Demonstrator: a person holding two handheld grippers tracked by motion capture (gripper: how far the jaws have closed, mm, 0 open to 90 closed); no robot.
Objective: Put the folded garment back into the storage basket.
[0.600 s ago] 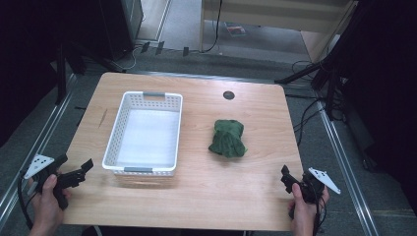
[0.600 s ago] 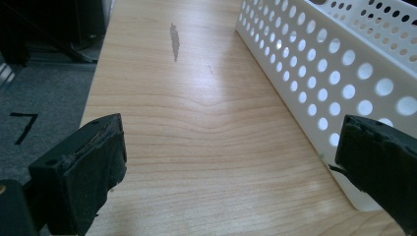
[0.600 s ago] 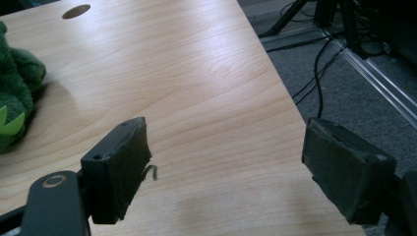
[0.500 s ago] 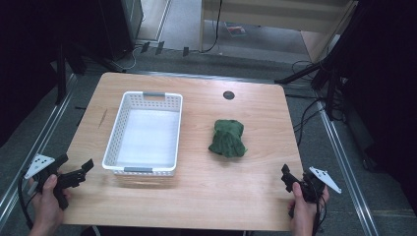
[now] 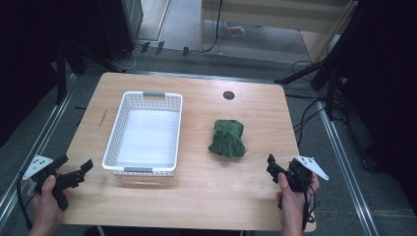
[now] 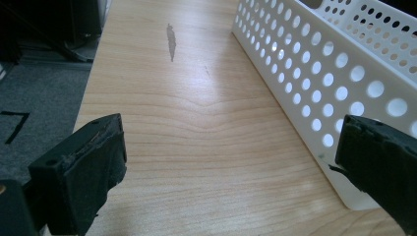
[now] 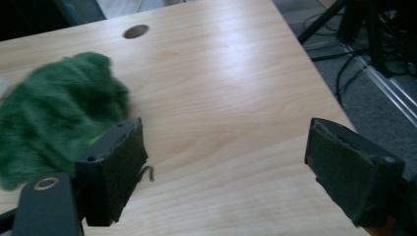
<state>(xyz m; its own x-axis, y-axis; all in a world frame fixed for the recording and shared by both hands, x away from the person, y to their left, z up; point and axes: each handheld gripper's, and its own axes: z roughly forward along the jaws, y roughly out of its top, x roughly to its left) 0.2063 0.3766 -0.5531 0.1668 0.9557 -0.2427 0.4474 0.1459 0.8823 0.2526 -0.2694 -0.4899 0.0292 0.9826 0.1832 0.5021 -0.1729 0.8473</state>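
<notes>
- Wooden table (image 5: pixel 196 196) spreads across the high view, with a small dark round hole (image 5: pixel 228 95) near its far edge; the right gripper view catches that same hole up at its top left.
- White perforated basket (image 5: pixel 145 133) sits on the left half of the table, and from above it's got nothing inside. The left gripper view gives only its outer side wall, row upon row of round holes, running along the right, plus a dark streak (image 6: pixel 170 42) on the bare wood further out.
- Crumpled green cloth (image 5: pixel 227 138) lies right of the basket, well apart from it, on the right half of the table.
- Right gripper (image 5: pixel 273 166) is at the near right edge in a hand, jaws spread wide, nothing between them. The cloth lies beyond it and to its left, apart from it; in its own view the cloth sits behind the left jaw.
- Left gripper (image 5: pixel 74 169) is at the near left corner, jaws released wide over bare wood, near the basket's near left corner.
</notes>
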